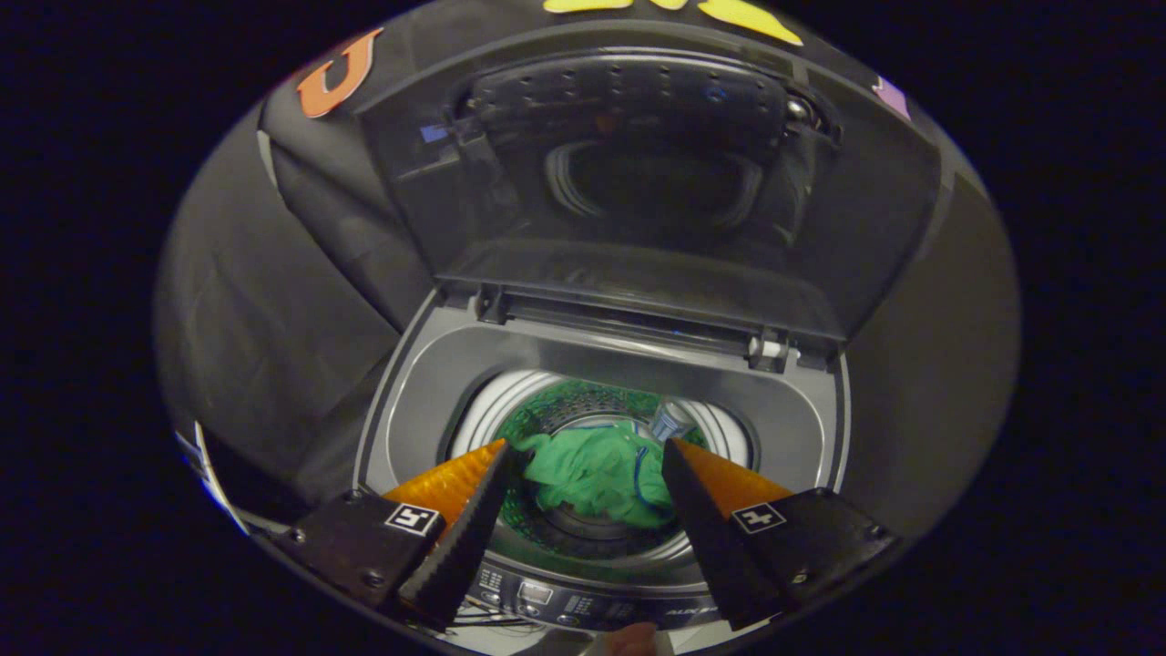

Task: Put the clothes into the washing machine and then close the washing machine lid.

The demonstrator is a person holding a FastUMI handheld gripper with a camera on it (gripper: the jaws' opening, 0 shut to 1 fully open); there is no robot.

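Dark booth here, black cloth wall [273,301] draped behind and to the side of everything. Smack in the middle sits one top-loading washing machine [428,383], grey top deck, with its one lid [656,173] swung all the way up and standing upright at the back on its hinges. You can see the lid's underside with a dark oval window in it.

Down in the round drum [583,538] there's one piece of clothing, a green garment [592,474] bunched up on the drum floor, with a bit of blue trim showing along one edge. Near it on the drum's far wall is a small pale fitting, can't tell what exactly.

The hand-held gripper [588,456] hovers above the opening, its two fingers spread wide apart with nothing between them; the green garment lies well below, seen through the gap. One control panel [565,601] with small buttons runs along the machine's near edge, just under the fingers.
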